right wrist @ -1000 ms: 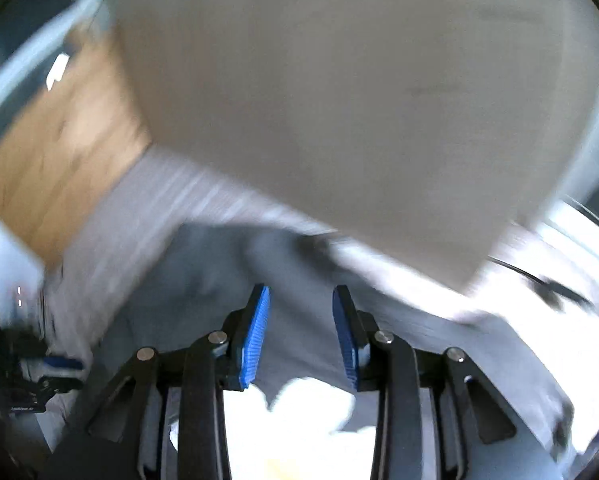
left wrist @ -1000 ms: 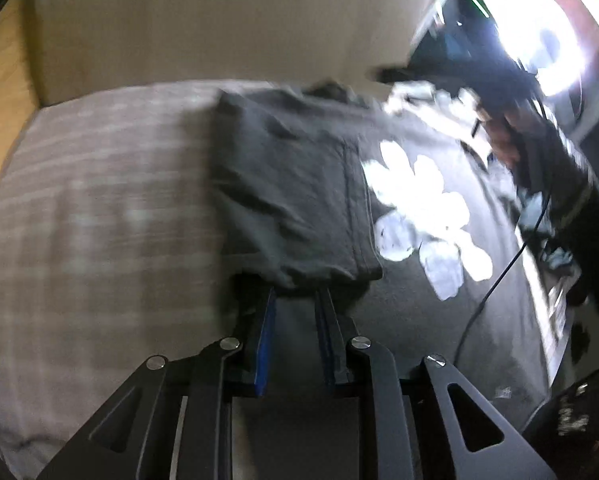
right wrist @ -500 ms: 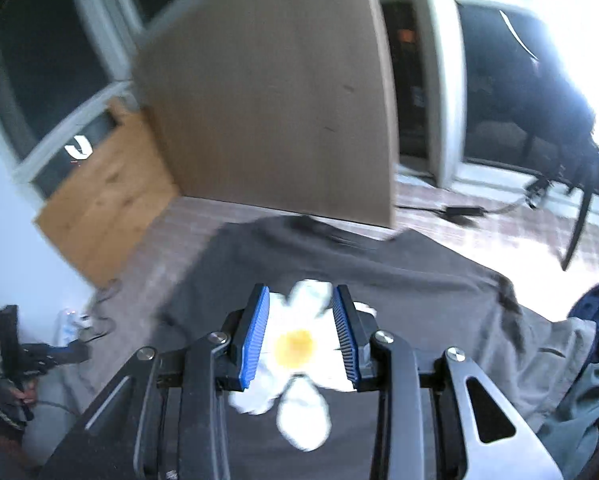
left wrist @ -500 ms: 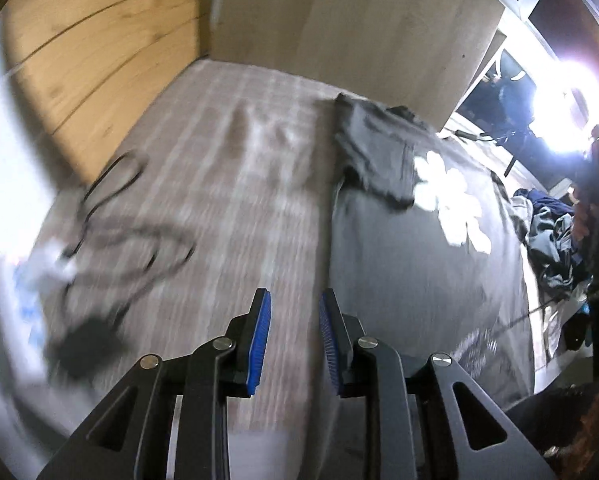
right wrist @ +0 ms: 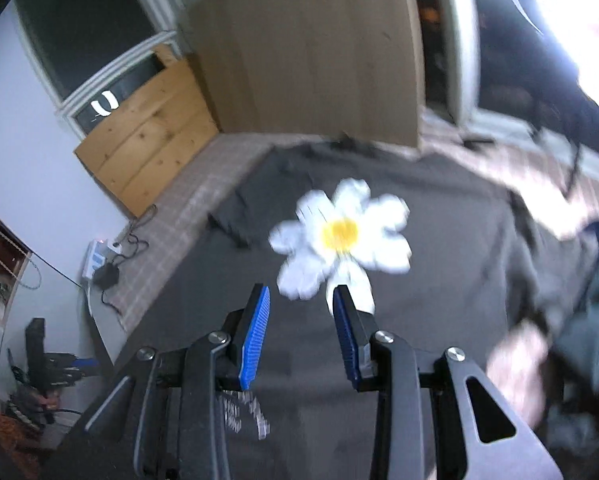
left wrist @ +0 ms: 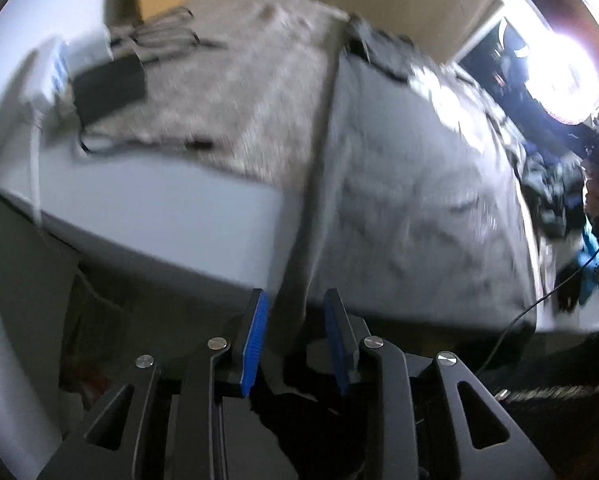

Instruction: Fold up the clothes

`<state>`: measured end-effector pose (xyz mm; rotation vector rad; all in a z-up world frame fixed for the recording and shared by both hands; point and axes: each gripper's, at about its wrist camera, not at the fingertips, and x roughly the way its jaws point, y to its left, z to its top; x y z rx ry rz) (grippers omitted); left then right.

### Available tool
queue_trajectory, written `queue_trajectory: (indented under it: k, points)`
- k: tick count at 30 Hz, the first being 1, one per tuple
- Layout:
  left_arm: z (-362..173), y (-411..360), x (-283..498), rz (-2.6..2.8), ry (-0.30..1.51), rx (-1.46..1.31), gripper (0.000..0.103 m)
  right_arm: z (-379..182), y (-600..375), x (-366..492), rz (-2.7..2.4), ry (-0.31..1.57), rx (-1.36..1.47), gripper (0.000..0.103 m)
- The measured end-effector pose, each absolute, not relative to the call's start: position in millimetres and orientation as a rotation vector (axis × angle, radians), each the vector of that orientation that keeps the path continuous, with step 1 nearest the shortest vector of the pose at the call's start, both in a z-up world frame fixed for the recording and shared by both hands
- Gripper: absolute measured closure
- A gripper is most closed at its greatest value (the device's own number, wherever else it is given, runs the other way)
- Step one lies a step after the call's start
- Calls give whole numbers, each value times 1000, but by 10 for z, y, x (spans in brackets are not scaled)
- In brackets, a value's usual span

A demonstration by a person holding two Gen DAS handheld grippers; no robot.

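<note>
Two views serve us here: in the left wrist one, our left hand-held gripper (left wrist: 293, 336) hangs at the near edge of the bed (left wrist: 227, 96), its jaws opening with the hem of the dark grey T-shirt (left wrist: 419, 184) between them but not pinched, so we judge the corner should be caught squarely before any fold, clear of the charger and cables (left wrist: 111, 80) by the far corner. In the right wrist view, our right hand-held gripper (right wrist: 301, 336) hovers with jaws apart and empty above the shirt, just short of its daisy print (right wrist: 341, 236), with a wooden headboard (right wrist: 307, 48), dark windows (right wrist: 87, 28) and a clothes pile (right wrist: 587, 320) around.
</note>
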<state>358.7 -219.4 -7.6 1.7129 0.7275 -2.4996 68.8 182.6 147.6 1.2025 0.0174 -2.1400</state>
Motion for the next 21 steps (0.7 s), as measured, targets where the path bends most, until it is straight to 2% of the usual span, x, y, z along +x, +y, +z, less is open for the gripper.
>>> queue_trajectory:
  k: [5, 10, 13, 14, 15, 18, 21]
  points:
    - [-384, -2190, 3632, -2570, 746, 1819, 70, 1405, 2054, 1115, -2203, -35, 1301, 70]
    - [-603, -2203, 3596, -2640, 797, 1853, 69, 1268, 1996, 1601, -2256, 79, 1363, 70]
    - [-664, -2203, 3588, -2679, 832, 1854, 77, 1025, 2023, 1846, -2294, 153, 1430, 70]
    - [-666, -2209, 3592, -2694, 848, 1847, 93, 926, 2043, 1905, -2303, 171, 1459, 70]
    - [-668, -2215, 3596, -2709, 865, 1841, 99, 776, 2091, 1954, -2300, 159, 1513, 70]
    - [-502, -2238, 3670, -2782, 917, 1793, 100, 383, 2220, 2093, -2293, 139, 1647, 70]
    - [-114, -2264, 3798, -2915, 877, 1675, 100, 161, 2271, 2188, -2278, 158, 1727, 70]
